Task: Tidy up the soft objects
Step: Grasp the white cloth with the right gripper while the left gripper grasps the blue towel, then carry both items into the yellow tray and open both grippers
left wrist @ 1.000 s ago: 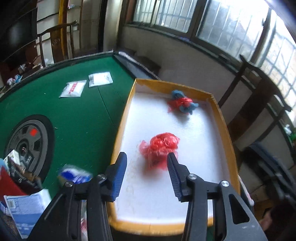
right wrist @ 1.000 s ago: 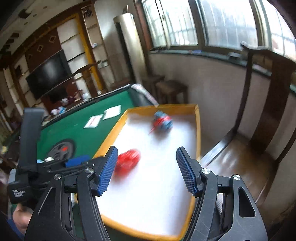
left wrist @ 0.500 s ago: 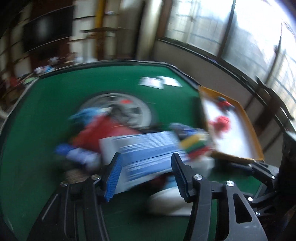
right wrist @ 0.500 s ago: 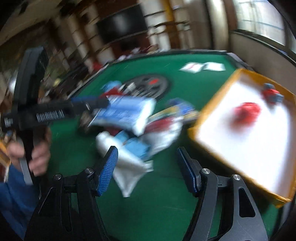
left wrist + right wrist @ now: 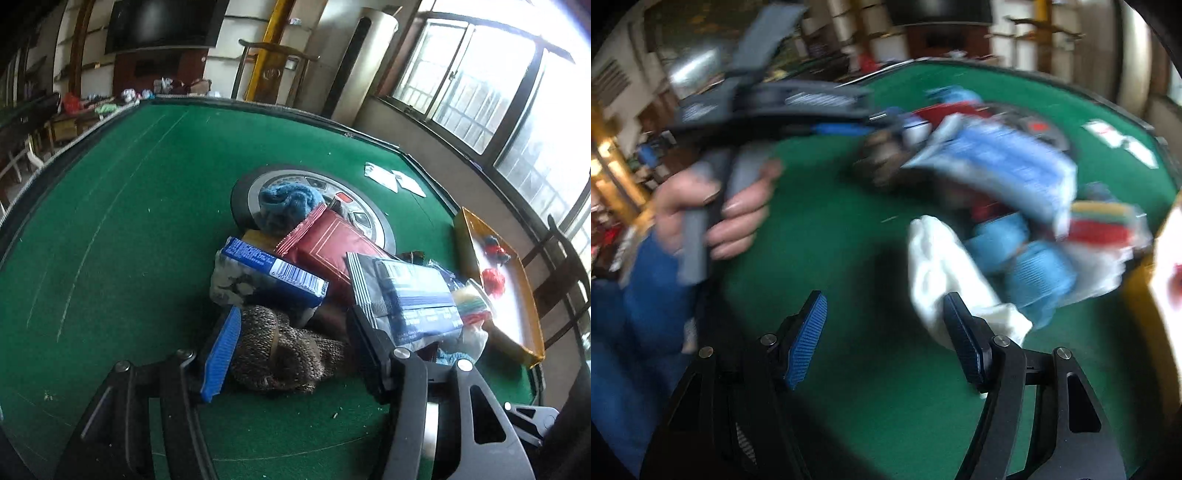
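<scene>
The left claw [image 5: 291, 350] is spread, its jaws opening, with the brown knitted item [image 5: 284, 354] lying between the fingers but not pinched. The item sits at 12 o'clock from the claw, at the near edge of the pile on the green counter [image 5: 110, 229]; its long axis runs from 9 to 3 o'clock, across the jaws. The left hand is judged the nearer.

The right claw [image 5: 882, 339] is spread and empty; a white cloth [image 5: 942, 266] lies at 1 o'clock. The right view is blurred. Packets cover the knit's far side. The tray [image 5: 532, 332] at 3 o'clock is overexposed.
</scene>
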